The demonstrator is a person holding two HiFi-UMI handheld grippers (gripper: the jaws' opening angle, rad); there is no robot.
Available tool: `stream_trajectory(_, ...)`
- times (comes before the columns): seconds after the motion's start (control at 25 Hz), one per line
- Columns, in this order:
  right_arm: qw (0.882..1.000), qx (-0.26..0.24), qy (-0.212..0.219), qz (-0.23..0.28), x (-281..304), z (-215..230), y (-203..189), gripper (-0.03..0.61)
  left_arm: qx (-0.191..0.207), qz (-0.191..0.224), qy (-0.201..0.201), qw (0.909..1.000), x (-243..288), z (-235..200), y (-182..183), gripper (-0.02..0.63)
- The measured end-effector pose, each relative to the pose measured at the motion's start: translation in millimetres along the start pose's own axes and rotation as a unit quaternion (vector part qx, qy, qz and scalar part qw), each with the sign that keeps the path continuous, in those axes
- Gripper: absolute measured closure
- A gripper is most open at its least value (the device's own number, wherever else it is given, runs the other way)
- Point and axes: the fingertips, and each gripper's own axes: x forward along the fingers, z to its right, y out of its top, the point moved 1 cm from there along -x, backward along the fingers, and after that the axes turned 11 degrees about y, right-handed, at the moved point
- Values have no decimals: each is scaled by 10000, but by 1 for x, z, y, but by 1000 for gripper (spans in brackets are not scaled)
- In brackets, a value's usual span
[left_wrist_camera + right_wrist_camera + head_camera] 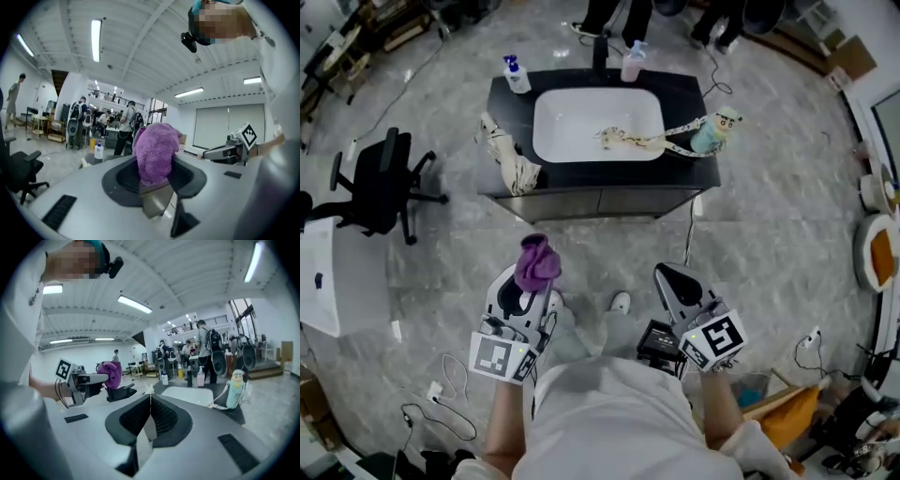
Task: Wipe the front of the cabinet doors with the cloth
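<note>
At six o'clock of the cabinet doors (600, 202) and well apart from them, the left hand-held gripper (532, 286) clamps the cloth (537, 261), and the right hand-held gripper (670, 279) is clenched on nothing, so wiping seems not yet begun.

I seem to be working in a big open lab or test hall rather than anyone's home. A lone vanity cabinet (600, 202) with a white sink (572, 141) stands free in the middle of a wide, marbled grey floor (769, 225), with an office chair (380, 183) off to one side and loose cables (436, 389) trailing over the ground. Through the gripper views I see a high white ribbed ceiling (154, 42) with long strip lights (96, 40), and people with backpacks (125, 123) standing around tables and equipment at the far end of the hall.
</note>
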Motion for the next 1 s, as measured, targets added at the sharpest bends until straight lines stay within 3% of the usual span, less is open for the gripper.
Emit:
stream_trajectory(0.2,9982,-259,-153,527,-44,0,52,551,243,380,404,9982,-38,26,56,472)
stream_trajectory(0.4,9967,-166,-126,789,-62,-2,53,551,271,197,575,9978,-62,39,49,472)
stream_trajectory(0.6,9932,-337,-499,993,-65,-49,54,551,462,193,-200,9985,-71,37,53,472)
stream_trajectory(0.8,9874,-194,-1171,1048,-56,-110,50,551,277,463,-945,9941,-98,14,69,472)
stream_trajectory(1.0,9791,-80,-1799,941,-46,-180,39,552,338,112,-1646,9857,-131,-30,53,472)
